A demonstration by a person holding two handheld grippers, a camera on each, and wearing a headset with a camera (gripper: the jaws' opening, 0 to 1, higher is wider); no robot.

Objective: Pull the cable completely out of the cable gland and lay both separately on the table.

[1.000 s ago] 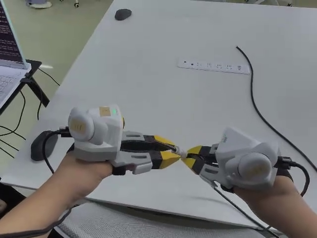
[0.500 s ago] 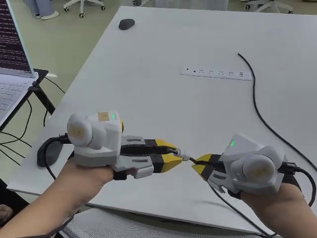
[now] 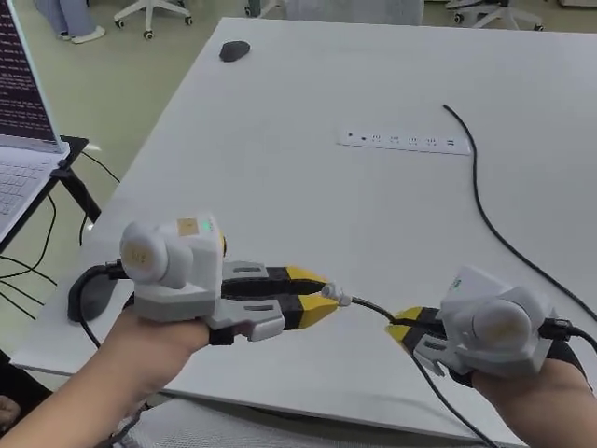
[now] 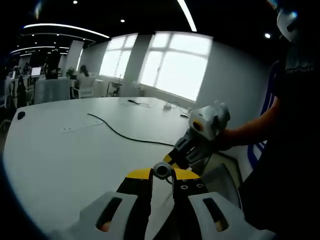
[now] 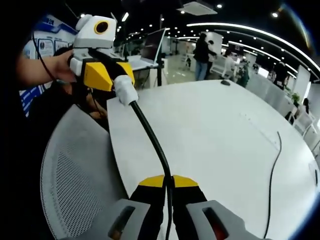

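The small grey-white cable gland (image 3: pixel 338 299) is pinched between the yellow tips of my left gripper (image 3: pixel 326 299), held just above the table's near edge. In the left gripper view the gland (image 4: pixel 162 170) sits between the left gripper's (image 4: pixel 162 176) closed tips. A black cable (image 3: pixel 373 309) runs out of the gland to my right gripper (image 3: pixel 403 325), which is shut on it. In the right gripper view the cable (image 5: pixel 150 137) stretches from the right gripper (image 5: pixel 168 183) up to the gland (image 5: pixel 125 90). A short span of cable shows between the two grippers.
On the white table (image 3: pixel 280 168) lie a white power strip (image 3: pixel 401 142), its black lead (image 3: pixel 480 201) and a dark mouse (image 3: pixel 233 50) at the far edge. A laptop (image 3: pixel 14 140) stands to the left. A grey mesh chair (image 5: pixel 75 175) is below the near edge.
The grippers have drawn apart: the right one has moved right and toward me, and a longer stretch of black cable now shows between it and the gland.
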